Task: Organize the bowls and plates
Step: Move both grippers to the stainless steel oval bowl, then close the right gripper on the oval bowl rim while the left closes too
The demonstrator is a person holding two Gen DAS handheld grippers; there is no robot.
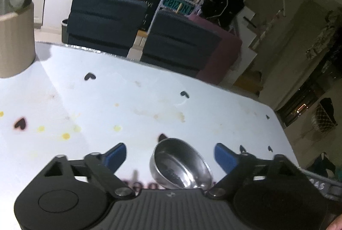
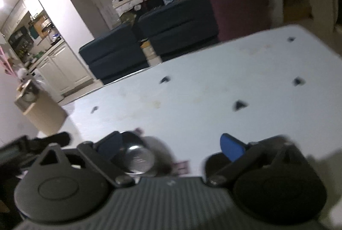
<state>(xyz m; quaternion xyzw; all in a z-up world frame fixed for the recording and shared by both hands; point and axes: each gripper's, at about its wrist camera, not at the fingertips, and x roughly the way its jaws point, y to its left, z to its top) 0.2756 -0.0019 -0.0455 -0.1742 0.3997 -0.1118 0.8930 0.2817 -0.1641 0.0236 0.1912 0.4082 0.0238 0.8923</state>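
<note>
A small steel bowl (image 1: 181,163) sits upright on the white table (image 1: 128,101), between the blue fingertips of my left gripper (image 1: 171,157), which is open and not touching it. In the right wrist view the same bowl (image 2: 136,155) shows blurred beside the left fingertip of my right gripper (image 2: 173,147), which is open and empty above the table (image 2: 203,91).
A beige cylindrical container (image 1: 15,37) with a steel lid stands at the table's far left; it also shows in the right wrist view (image 2: 40,110). Dark blue chairs (image 1: 104,20) and a maroon seat (image 1: 222,52) stand beyond the far edge. Heart marks and stains dot the tabletop.
</note>
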